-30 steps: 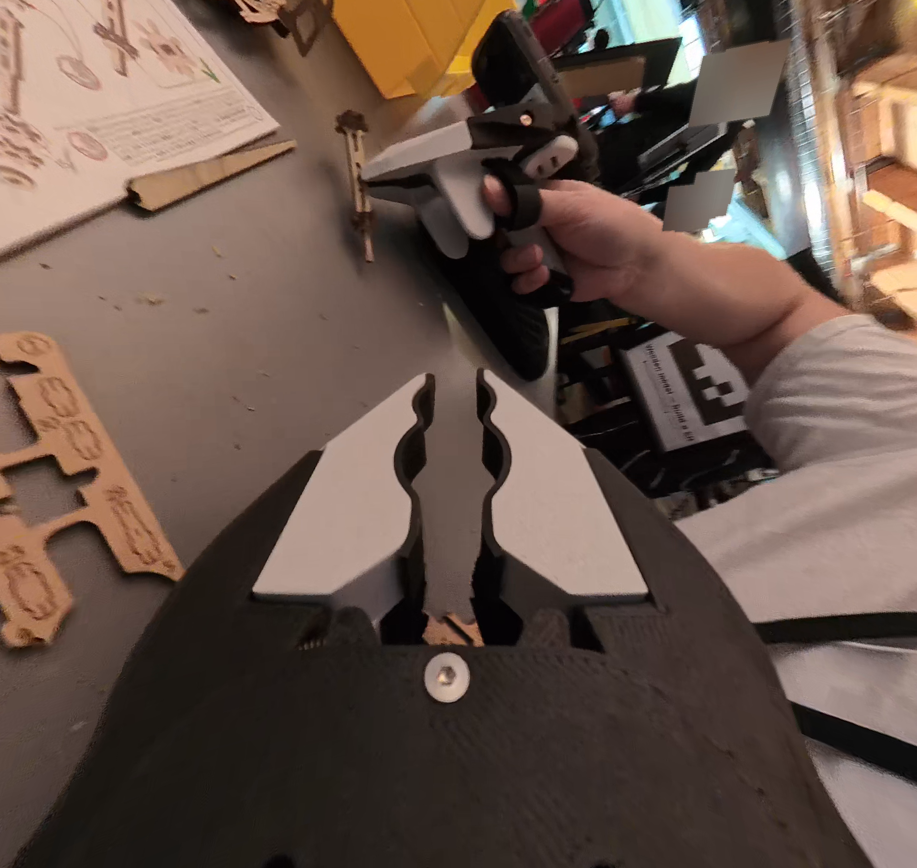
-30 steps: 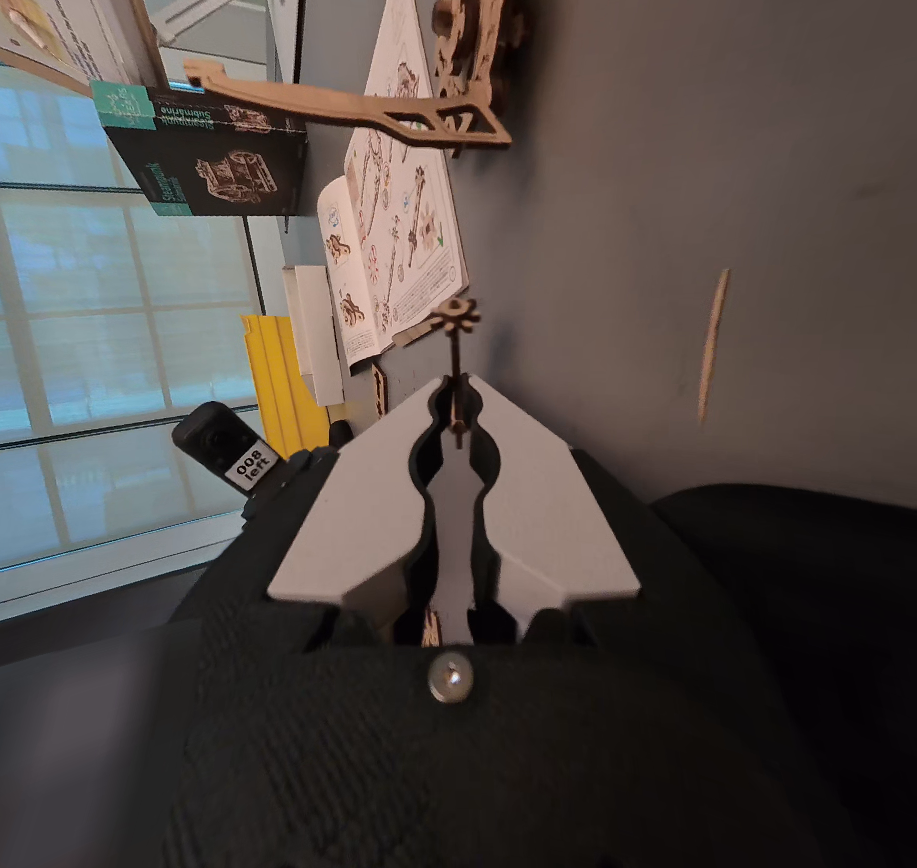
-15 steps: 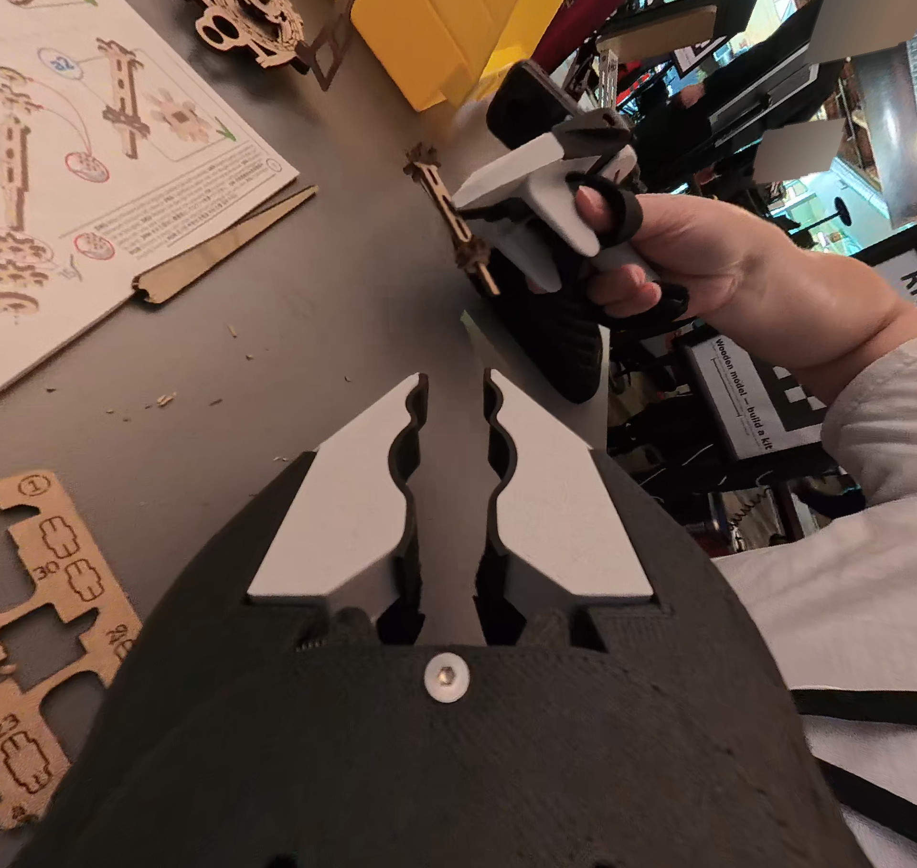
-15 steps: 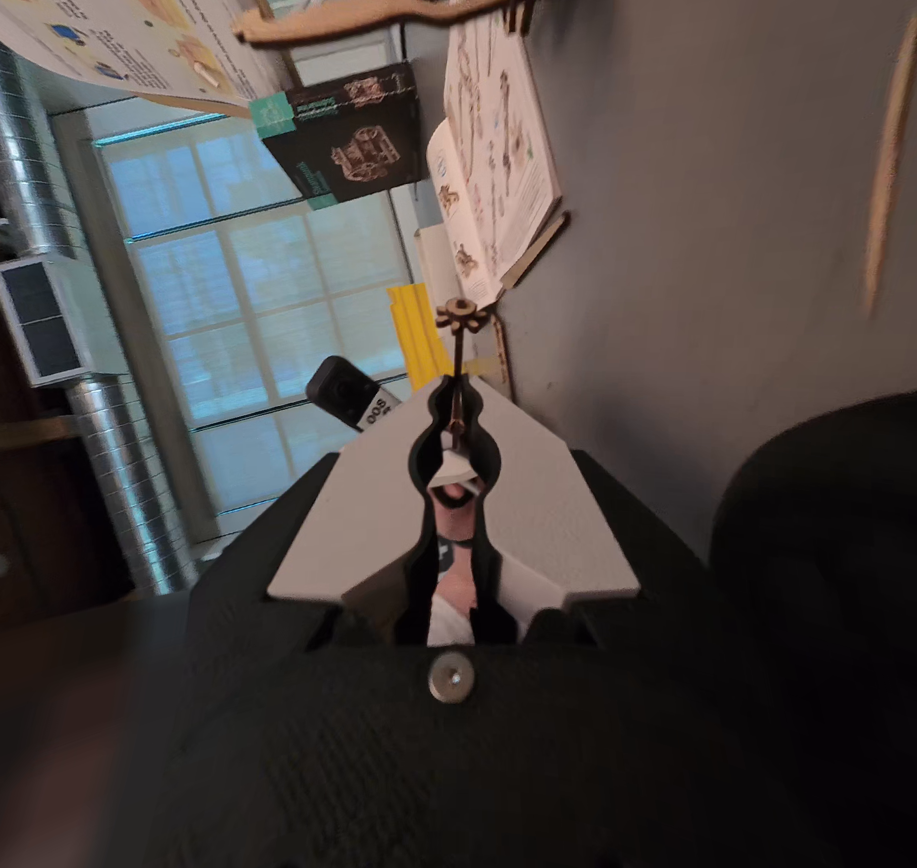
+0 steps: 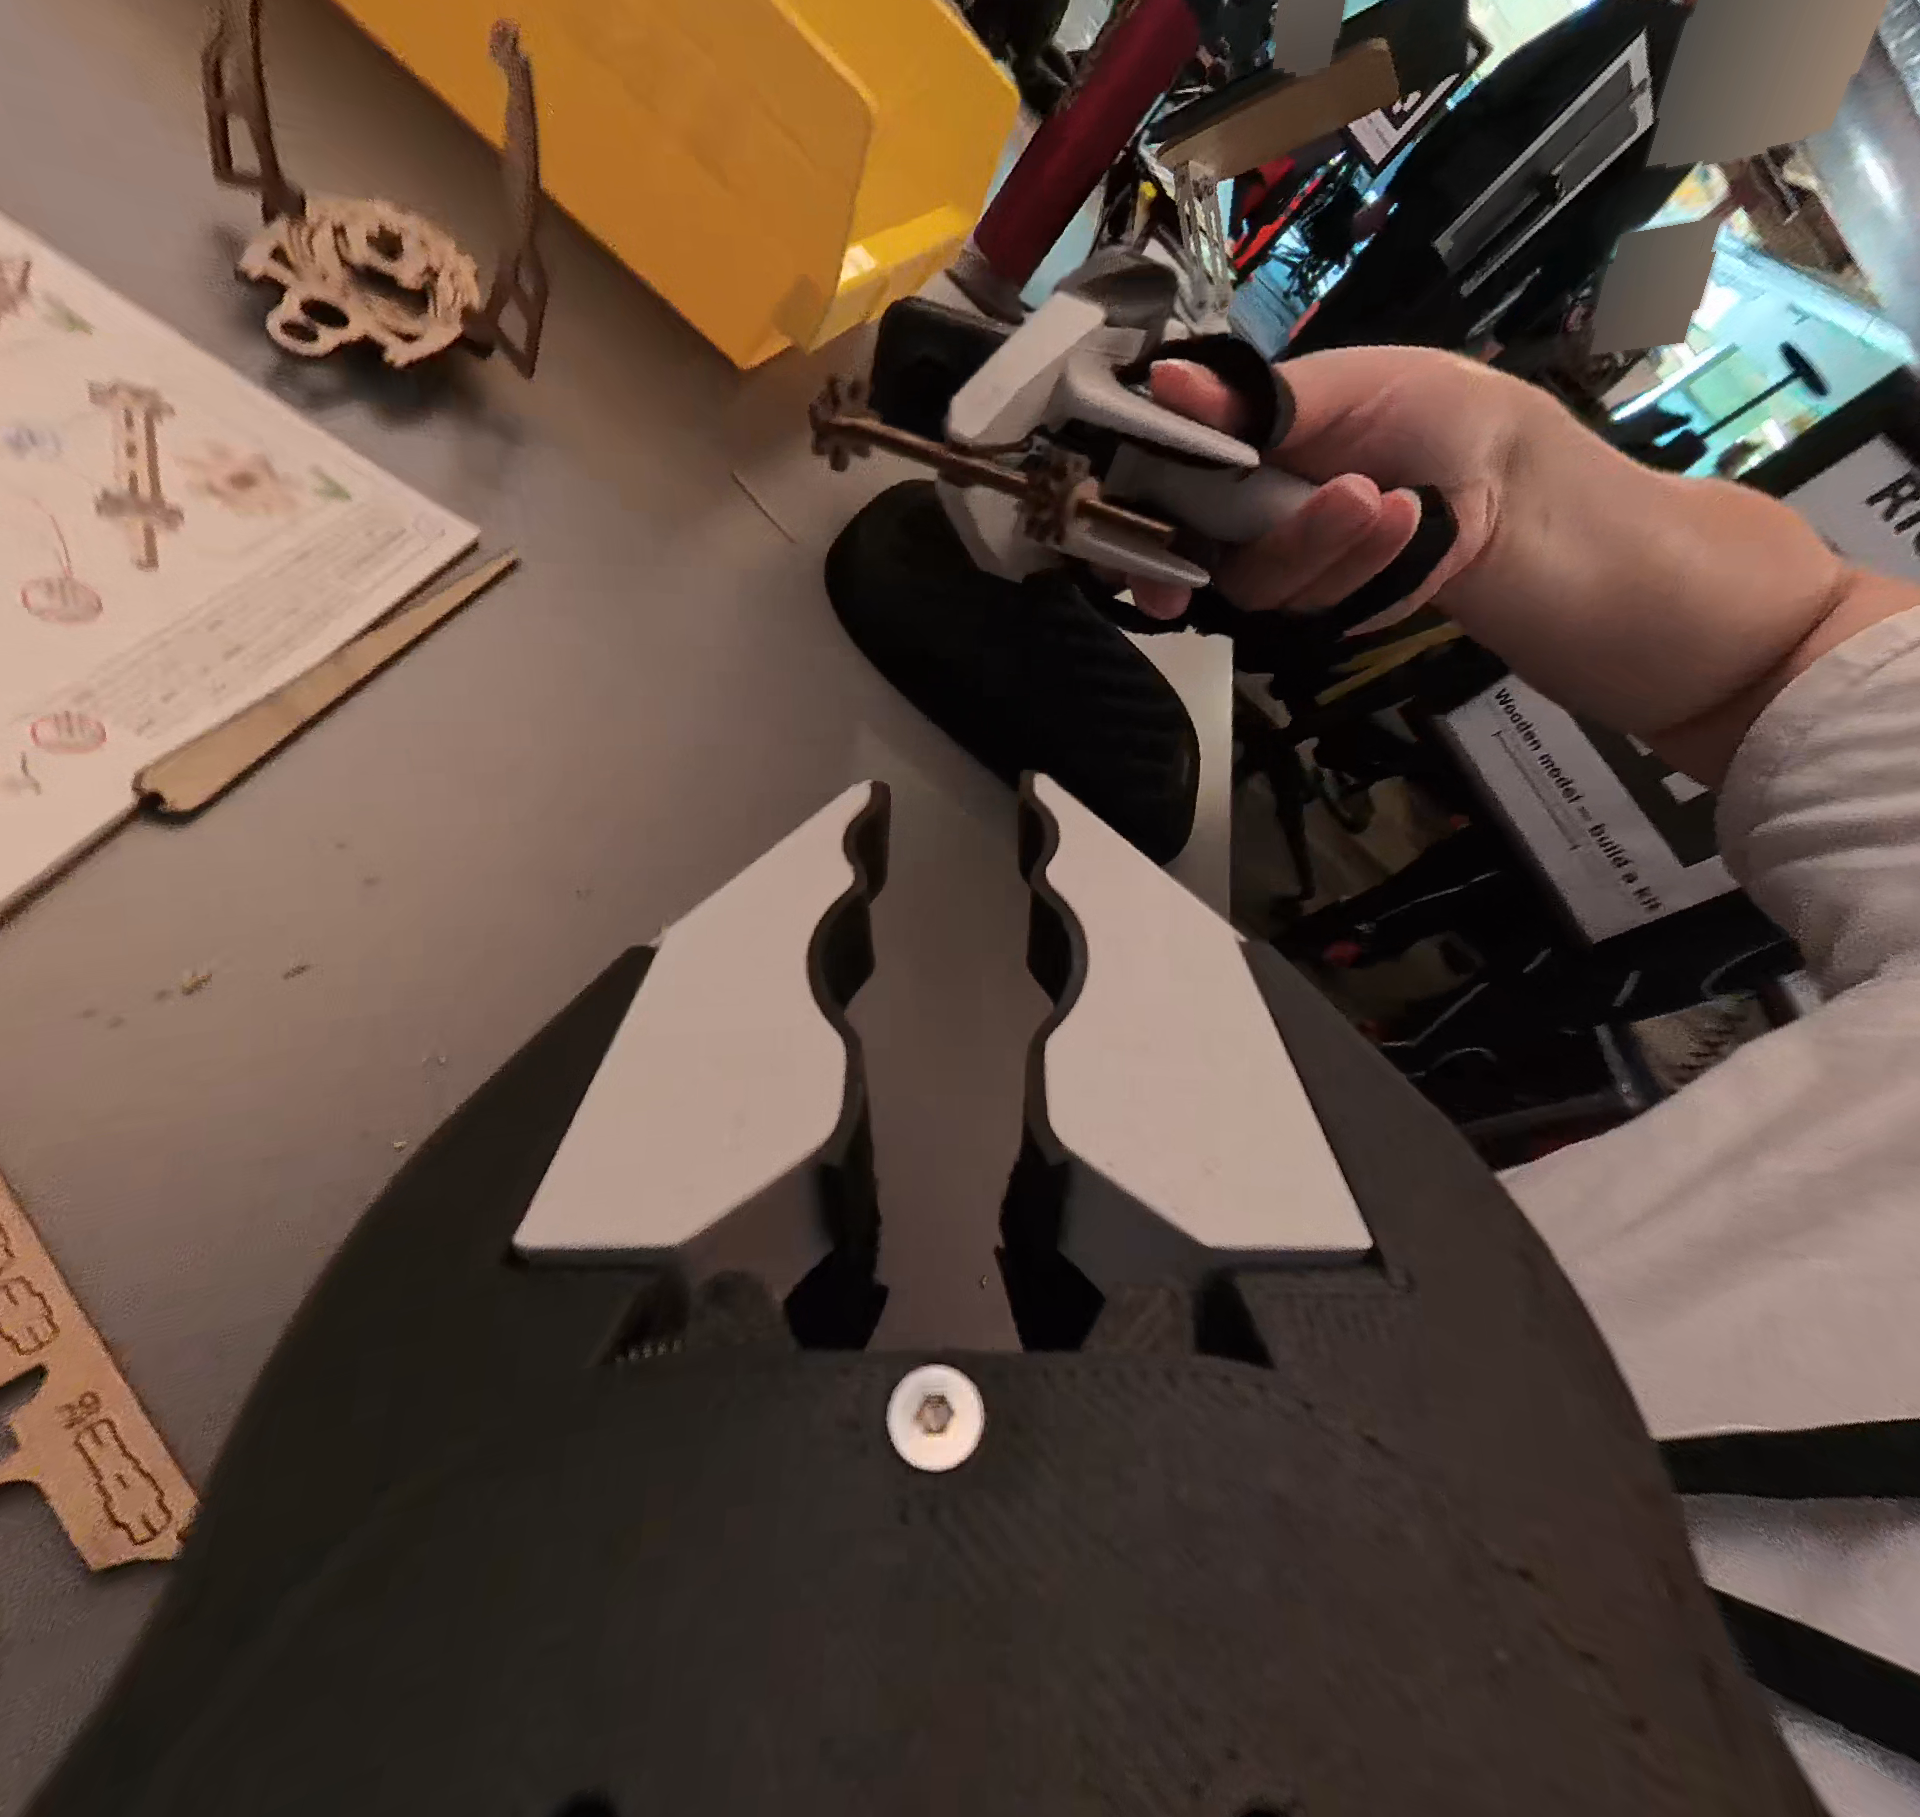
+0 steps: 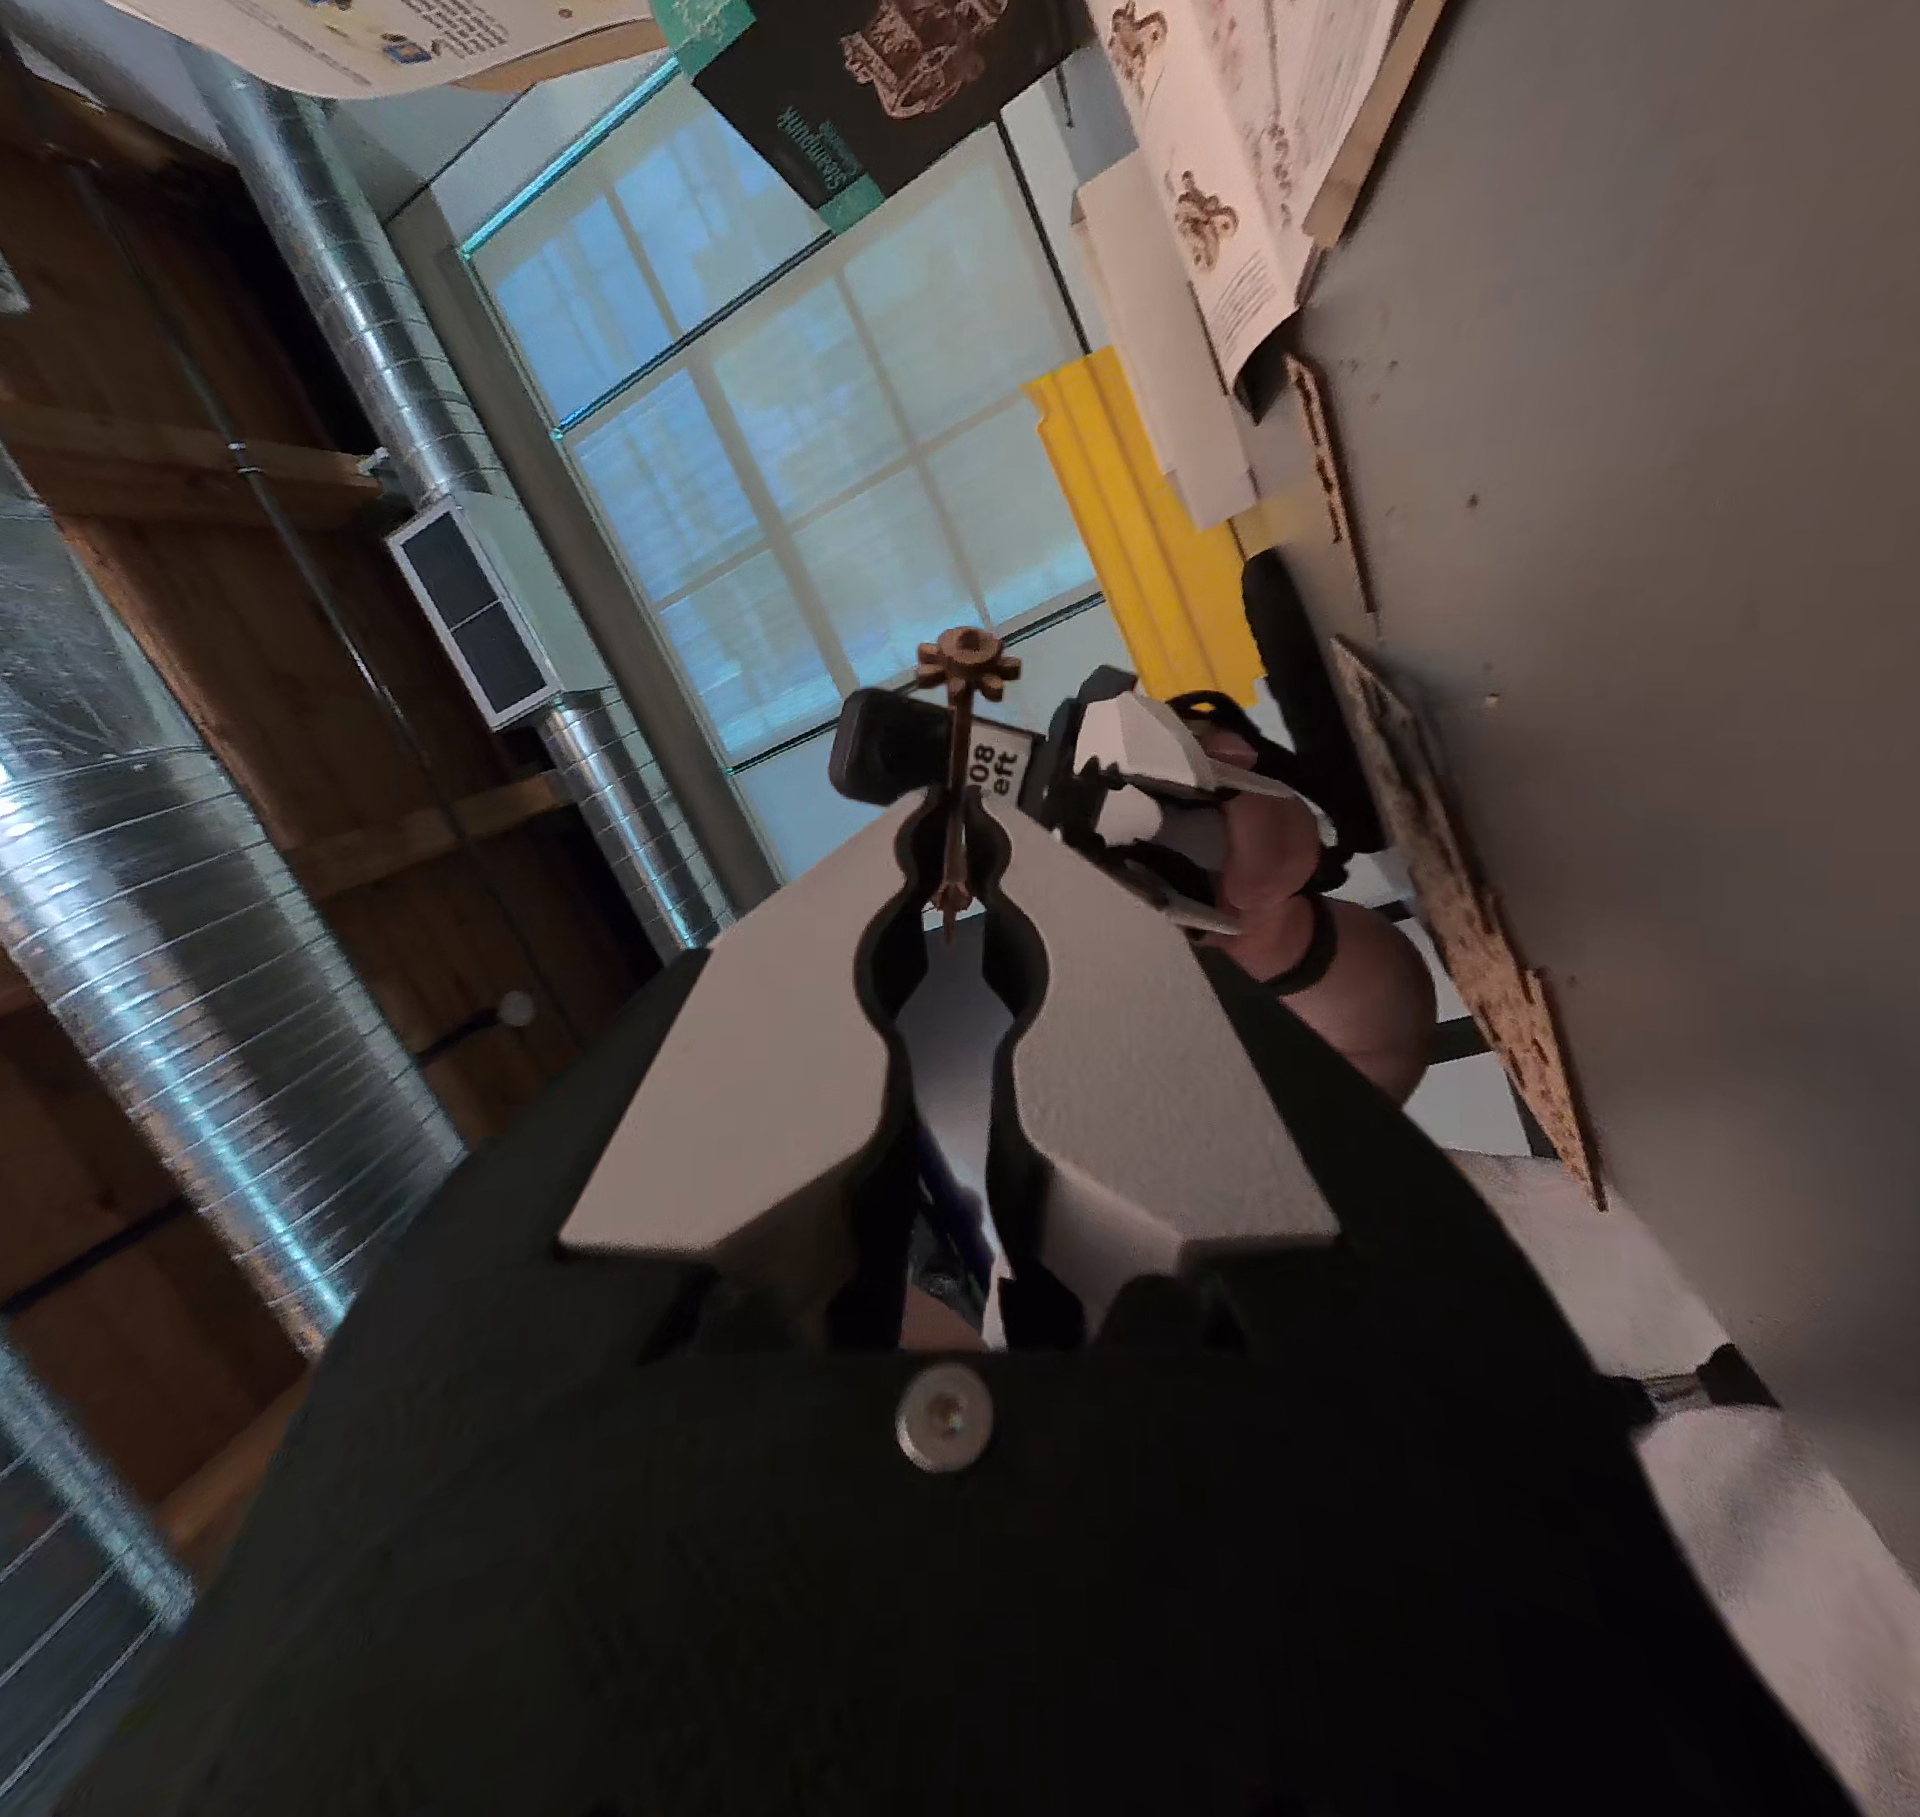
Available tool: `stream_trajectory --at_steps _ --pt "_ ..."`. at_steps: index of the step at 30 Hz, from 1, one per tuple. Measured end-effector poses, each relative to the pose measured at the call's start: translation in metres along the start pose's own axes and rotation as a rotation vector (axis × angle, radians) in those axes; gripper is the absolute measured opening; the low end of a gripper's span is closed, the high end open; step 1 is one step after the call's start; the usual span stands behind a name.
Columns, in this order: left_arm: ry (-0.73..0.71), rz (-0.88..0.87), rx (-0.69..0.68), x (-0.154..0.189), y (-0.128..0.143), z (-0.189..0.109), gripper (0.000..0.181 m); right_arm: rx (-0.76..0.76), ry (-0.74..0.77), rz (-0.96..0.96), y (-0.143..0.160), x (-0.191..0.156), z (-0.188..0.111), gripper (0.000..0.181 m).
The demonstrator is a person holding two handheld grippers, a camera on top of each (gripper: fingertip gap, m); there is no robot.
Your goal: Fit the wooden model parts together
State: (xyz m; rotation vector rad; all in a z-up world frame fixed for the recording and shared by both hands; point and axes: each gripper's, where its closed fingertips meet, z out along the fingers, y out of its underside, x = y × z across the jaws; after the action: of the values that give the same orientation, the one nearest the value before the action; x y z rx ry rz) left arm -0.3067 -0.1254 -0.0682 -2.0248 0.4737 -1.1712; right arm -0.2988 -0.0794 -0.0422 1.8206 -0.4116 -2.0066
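Note:
My right gripper (image 6: 956, 817) is shut on a thin wooden axle (image 6: 958, 739) with a small gear wheel at its far end, and holds it in the air above the grey table (image 5: 540, 894). In the left wrist view the right gripper (image 5: 1003, 474) sits in a person's hand, and the axle (image 5: 914, 458) points left with a second gear near the fingers. My left gripper (image 5: 951, 801) is open and empty, low over the table and short of the axle. It also shows in the right wrist view (image 6: 1153, 811).
A partly built wooden model (image 5: 353, 281) stands by a yellow bin (image 5: 644, 84). An instruction sheet (image 5: 156, 541), a wooden wedge (image 5: 312, 687) and a punched parts sheet (image 5: 73, 1435) lie to the left. A dark kit box (image 6: 883, 32) stands at the back. One gripper's finger ends stand about 6 cm off the other's.
The right gripper has lifted and turned with the axle, so the axle now lies across the left wrist view. The right wrist view has swung from the table to the window. The left gripper stays open.

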Motion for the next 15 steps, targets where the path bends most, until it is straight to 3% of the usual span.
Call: stream_trajectory --at_steps 7,15 --pt "-0.075 0.203 0.079 0.020 -0.019 -0.004 0.024 -0.023 -0.051 0.022 0.011 -0.011 -0.001 0.000" --pt "-0.139 0.487 0.204 0.039 -0.032 -0.004 0.043 -0.034 -0.049 0.061 0.022 0.006 -0.002 0.000"
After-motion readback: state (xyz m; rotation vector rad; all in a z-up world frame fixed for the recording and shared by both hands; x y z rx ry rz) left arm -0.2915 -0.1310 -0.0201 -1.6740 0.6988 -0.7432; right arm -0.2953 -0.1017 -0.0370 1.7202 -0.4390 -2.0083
